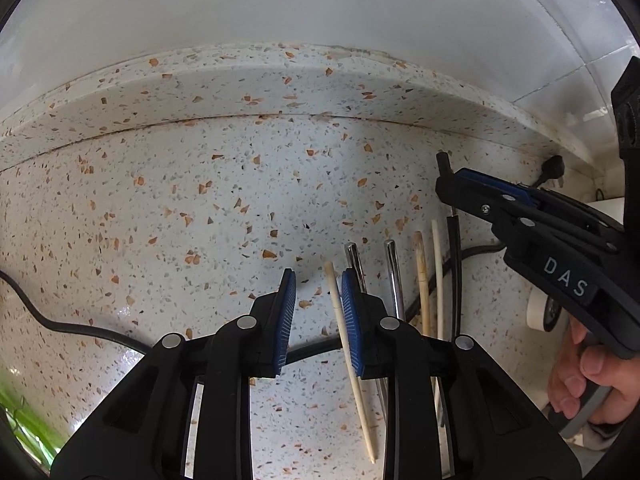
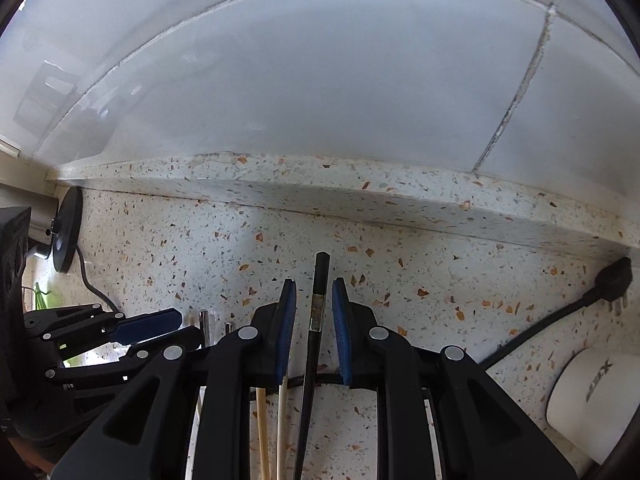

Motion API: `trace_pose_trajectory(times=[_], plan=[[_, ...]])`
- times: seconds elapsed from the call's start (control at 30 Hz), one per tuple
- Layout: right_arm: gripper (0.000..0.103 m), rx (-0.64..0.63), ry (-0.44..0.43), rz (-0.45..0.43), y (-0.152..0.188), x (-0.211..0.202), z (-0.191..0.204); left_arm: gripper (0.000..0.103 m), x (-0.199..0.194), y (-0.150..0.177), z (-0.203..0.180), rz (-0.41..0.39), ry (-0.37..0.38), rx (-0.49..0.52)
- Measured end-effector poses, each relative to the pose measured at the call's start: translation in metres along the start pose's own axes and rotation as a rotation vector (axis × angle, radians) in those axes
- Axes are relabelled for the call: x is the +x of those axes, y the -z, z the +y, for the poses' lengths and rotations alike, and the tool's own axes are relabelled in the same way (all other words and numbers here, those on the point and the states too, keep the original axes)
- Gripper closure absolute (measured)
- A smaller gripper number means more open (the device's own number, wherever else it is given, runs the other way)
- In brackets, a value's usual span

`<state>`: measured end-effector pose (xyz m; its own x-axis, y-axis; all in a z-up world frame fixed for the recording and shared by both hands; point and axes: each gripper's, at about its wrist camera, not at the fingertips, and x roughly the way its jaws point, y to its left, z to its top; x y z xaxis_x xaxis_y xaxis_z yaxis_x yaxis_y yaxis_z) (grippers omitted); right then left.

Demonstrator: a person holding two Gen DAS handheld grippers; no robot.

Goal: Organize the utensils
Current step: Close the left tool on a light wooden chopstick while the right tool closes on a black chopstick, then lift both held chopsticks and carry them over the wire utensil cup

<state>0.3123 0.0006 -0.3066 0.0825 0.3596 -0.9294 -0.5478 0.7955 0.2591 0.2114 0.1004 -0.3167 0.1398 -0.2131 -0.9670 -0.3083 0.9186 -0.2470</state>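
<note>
Surface: white, speckled with orange-tan and grey chips. Wall tiles: glossy pale grey-white, grout lines darkened. Left tool: black body, blue ribbed pads. Right tool: same black with blue pads. Chopsticks: one cream, two chrome-silver, one tan wood, one black with a silver band. Cable: black.

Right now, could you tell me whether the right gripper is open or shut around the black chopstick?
Open. In the right wrist view the right gripper has its blue pads on either side of the black chopstick, with counter showing between each pad and the stick.
</note>
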Motion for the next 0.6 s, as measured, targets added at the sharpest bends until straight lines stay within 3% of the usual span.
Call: trace_pose_trajectory(times=[0.1, 0.13, 0.27, 0.6], plan=[[0.091, -0.002, 0.007, -0.008, 0.0, 0.001, 0.0, 0.089, 0.003, -0.002, 0.0, 0.007, 0.004, 0.006], [0.098, -0.001, 0.005, -0.008, 0.0, 0.002, 0.001, 0.091, 0.003, -0.006, -0.002, 0.008, 0.007, 0.004], [0.098, 0.019, -0.006, -0.008, 0.0, -0.001, -0.004, 0.097, 0.007, -0.011, 0.001, 0.005, 0.04, -0.049], [0.099, 0.052, -0.032, -0.076, 0.003, -0.027, -0.013, 0.1, -0.008, -0.016, 0.008, -0.033, 0.051, -0.081]])
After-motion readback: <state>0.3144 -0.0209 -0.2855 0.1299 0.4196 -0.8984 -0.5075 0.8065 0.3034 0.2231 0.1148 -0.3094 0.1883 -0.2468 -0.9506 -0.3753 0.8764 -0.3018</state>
